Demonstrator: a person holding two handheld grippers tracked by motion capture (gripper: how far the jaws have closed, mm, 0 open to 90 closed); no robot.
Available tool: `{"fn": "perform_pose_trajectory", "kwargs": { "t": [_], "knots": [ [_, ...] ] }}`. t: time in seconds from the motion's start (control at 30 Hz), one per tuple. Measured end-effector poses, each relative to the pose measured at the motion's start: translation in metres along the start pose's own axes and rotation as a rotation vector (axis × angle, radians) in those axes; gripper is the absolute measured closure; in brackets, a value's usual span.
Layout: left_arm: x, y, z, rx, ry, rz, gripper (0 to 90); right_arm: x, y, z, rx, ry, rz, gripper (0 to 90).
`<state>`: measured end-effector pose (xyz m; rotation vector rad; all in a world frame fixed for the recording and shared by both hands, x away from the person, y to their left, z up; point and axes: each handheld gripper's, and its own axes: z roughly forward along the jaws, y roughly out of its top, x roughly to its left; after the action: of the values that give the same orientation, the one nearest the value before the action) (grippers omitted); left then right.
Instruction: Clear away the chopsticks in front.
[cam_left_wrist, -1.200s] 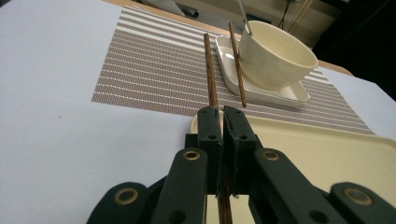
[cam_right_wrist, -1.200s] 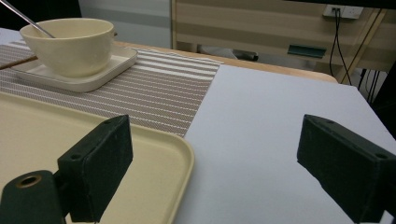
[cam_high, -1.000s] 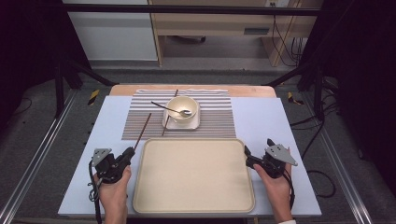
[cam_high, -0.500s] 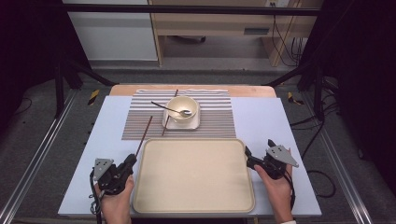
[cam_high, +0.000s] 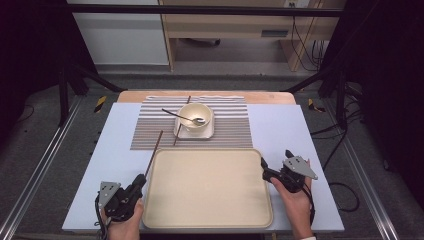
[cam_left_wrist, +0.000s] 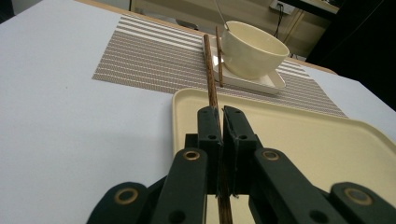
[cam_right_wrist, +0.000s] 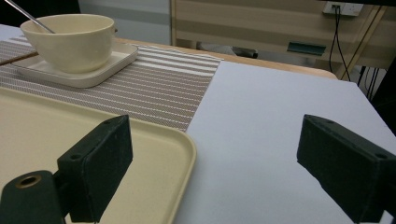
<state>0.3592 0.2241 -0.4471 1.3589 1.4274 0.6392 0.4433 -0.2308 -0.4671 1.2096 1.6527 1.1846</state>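
Taking the tray (cam_high: 207, 187) as the landmark and reading from its left edge across: the left tongs (cam_high: 136, 184) sit just off the tray's near-left corner, clamped tight on one chopstick (cam_high: 153, 152). In the left gripper view the stick (cam_left_wrist: 211, 79) runs straight out between the closed pads, so its long axis lies along the tongs' own line, pointing away from the person toward the striped placemat (cam_high: 150, 130) beyond the tray's far edge. It is held near its near end; the free tip reaches over the tray's far-left corner to the mat. Any coming placement turns on that: the stick already lies parallel to the tray's left rim, just outside it, so a short sideways shift to the right would probably bring it over the tray. The left hand is plainly the nearer one, being the one that holds it.

The chopstick is thin, dark reddish-brown wood, straight and slightly tapered. Its twin (cam_high: 181, 122) lies beyond the tray's far edge on the mat, beside a small square plate (cam_high: 210, 133) that carries a cream bowl (cam_high: 195, 116) with a metal spoon (cam_high: 182, 117) in it.

At the tray's right rim the right tongs (cam_high: 265, 167) rest on the counter (cam_high: 280, 130), spread wide and holding nothing, jaws aimed toward the tray's edge.
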Motion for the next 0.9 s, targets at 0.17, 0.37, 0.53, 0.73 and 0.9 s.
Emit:
{"fn": "perform_pose_trajectory", "kwargs": {
  "t": [0.17,0.37,0.53,0.73,0.9],
  "knots": [
    [-0.007,-0.01,-0.003,0.005,-0.002,0.005,86.2,-0.001,0.0,0.0,-0.002,0.001,-0.002,10.5],
    [-0.01,-0.017,-0.009,-0.001,0.003,0.001,86.2,0.001,0.0,0.0,-0.001,0.003,-0.008,10.6],
    [-0.013,-0.021,-0.01,0.005,0.004,0.011,86.1,0.0,0.0,0.0,-0.002,0.003,-0.007,10.7],
    [-0.016,-0.031,-0.008,0.019,0.009,0.014,86.2,0.0,0.0,-0.001,-0.001,0.002,-0.004,10.7],
    [-0.015,-0.034,-0.008,0.029,0.012,0.014,86.2,0.0,0.0,0.0,0.0,0.003,-0.004,10.7]
  ]
}}
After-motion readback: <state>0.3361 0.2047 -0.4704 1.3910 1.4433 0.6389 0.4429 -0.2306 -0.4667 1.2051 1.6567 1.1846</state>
